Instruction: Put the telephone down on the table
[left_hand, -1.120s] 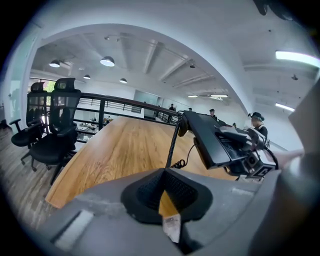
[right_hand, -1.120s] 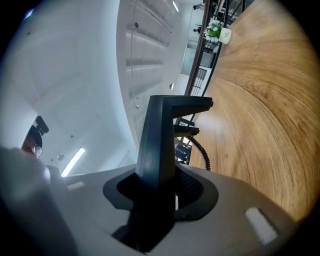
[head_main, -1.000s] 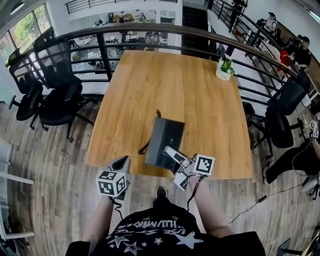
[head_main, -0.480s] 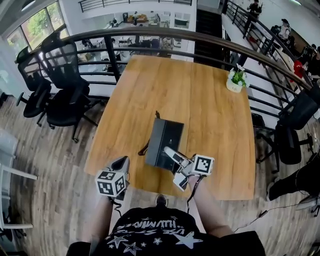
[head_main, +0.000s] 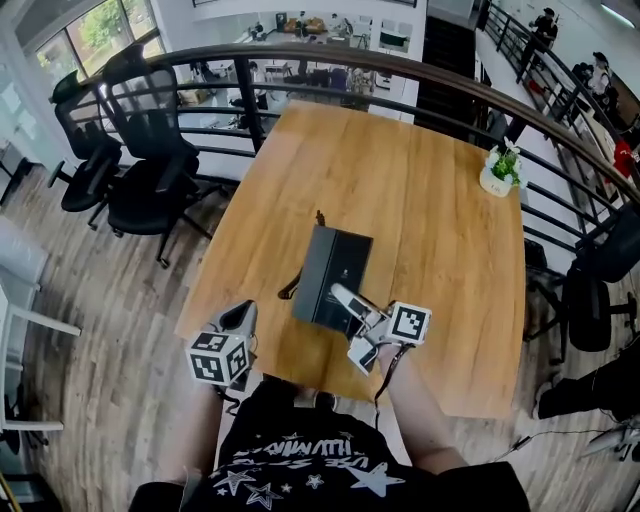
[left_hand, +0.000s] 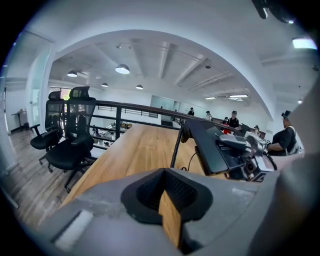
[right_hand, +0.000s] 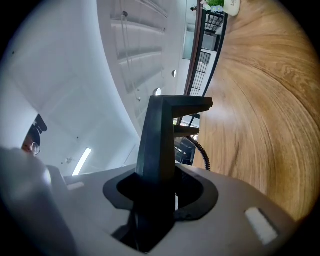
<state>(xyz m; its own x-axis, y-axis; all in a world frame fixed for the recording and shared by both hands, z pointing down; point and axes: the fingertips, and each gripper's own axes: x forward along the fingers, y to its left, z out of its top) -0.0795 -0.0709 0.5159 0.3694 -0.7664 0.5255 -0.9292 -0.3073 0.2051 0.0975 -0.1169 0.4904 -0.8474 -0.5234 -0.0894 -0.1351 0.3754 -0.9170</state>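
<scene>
While the right hand-held gripper (head_main: 342, 298) is clamped on the telephone (head_main: 335, 268), that black set sits tilted above the near part of the bench (head_main: 420, 200), cord trailing down. The left hand-held gripper (head_main: 241, 318), jaws nearly together and empty, hovers at the near-left edge. Far right, a white pot (head_main: 496, 184) holds a plant (head_main: 505, 162).

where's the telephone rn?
Head view, centre: the telephone is clamped in the right gripper, held tilted over the near half of the wooden table, well short of the potted plant at the far right corner.
</scene>
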